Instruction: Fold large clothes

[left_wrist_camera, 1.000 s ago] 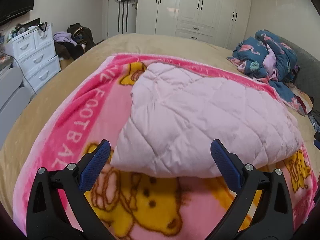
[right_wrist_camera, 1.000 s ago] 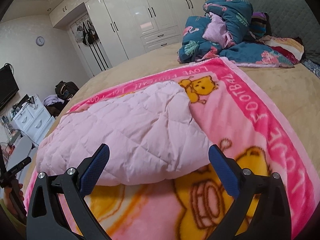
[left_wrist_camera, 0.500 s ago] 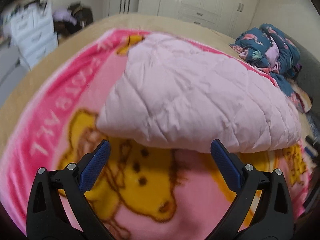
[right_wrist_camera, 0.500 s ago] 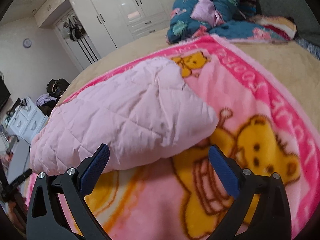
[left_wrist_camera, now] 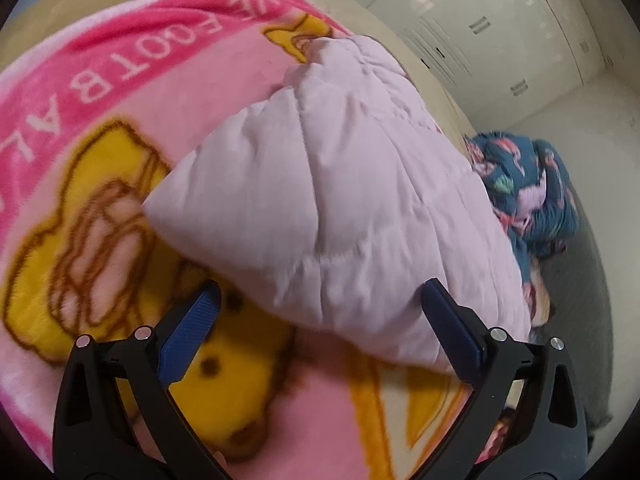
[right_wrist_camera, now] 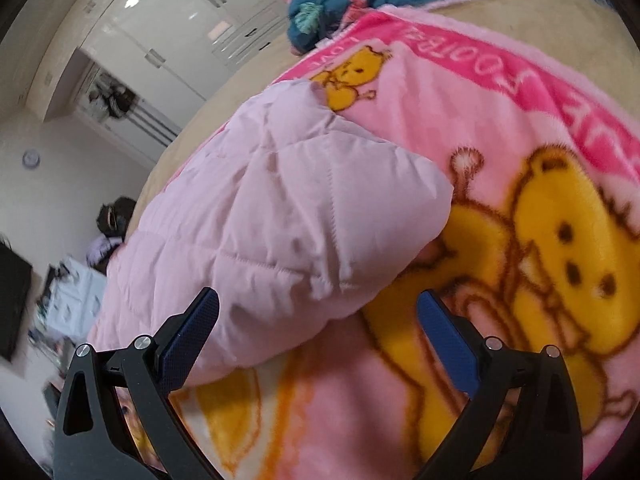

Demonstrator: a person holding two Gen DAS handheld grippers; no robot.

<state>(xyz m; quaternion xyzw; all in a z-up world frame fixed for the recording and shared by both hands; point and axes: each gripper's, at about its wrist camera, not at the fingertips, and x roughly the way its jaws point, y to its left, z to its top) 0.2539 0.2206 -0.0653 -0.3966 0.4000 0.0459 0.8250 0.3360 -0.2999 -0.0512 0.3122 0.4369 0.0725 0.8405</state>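
Lying just ahead of both claws, the pale pink quilted coat (left_wrist_camera: 340, 200) rests in a puffy, roughly folded heap on the cartoon bear blanket (left_wrist_camera: 100, 208) that covers the bed (right_wrist_camera: 520, 20).

The left claw (left_wrist_camera: 320, 328) has its fingers spread wide and holds nothing. The coat's near edge sits between and just beyond its tips, with one rounded corner off to its left. The right claw (right_wrist_camera: 316, 328) is likewise spread and empty. The coat bulges ahead and to its left, and a blunt corner (right_wrist_camera: 432, 188) points off to its right.

By the look of it, the coat is light, soft and springy. Padding like this tends to puff back open and slide on its smooth shell, so a shallow pinch could slip off. Stitched seams and the doubled near edge look like the firmest places to grip, one claw toward each corner, biting deep enough to catch every layer. A heap of blue patterned bedding (left_wrist_camera: 528, 184) lies well beyond.
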